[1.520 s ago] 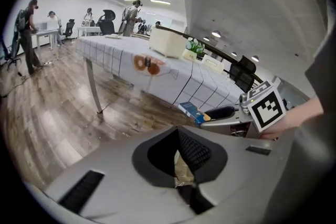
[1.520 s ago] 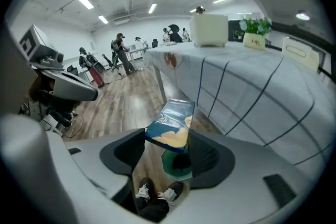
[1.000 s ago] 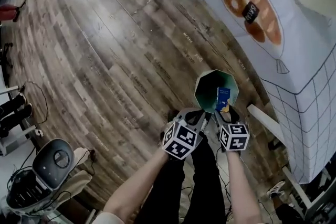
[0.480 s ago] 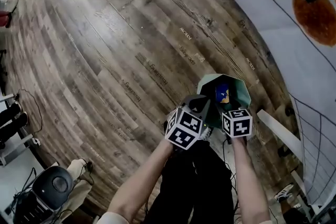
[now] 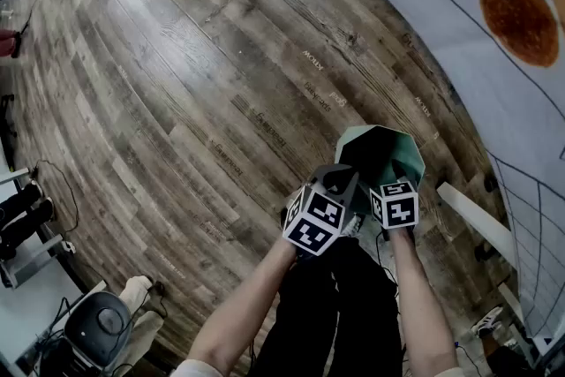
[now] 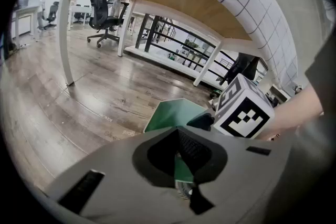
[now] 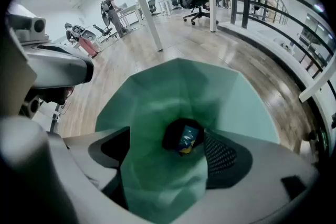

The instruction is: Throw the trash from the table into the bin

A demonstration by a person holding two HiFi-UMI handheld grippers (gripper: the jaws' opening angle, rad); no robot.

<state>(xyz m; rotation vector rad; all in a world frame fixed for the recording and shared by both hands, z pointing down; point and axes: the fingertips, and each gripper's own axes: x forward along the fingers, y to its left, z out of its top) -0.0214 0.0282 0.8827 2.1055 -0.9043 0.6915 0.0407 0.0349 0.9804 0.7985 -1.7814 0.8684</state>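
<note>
Wide open now: the right gripper [image 7: 168,157] has just spread its jaws over the green bin [image 7: 157,92], with the blue packet [image 7: 188,139] lying at its bottom. Meanwhile the left gripper [image 6: 185,165] pinches the bin's rim.

Both bare forearms reach forward and down, close together, the left forearm [image 5: 247,305] angled in from the lower left and the right forearm [image 5: 415,309] running nearly straight up the head view. The left hand-held gripper [image 5: 342,183] slants downward, its jaws closed on the green wall of the bin [image 5: 357,141]. The right hand-held gripper [image 5: 393,175] points steeply down just beside it; its jaws have just been opening and stand wide apart, the pads [image 7: 221,155] gripping nothing. Their marker cubes sit side by side, near each other but apart.
</note>
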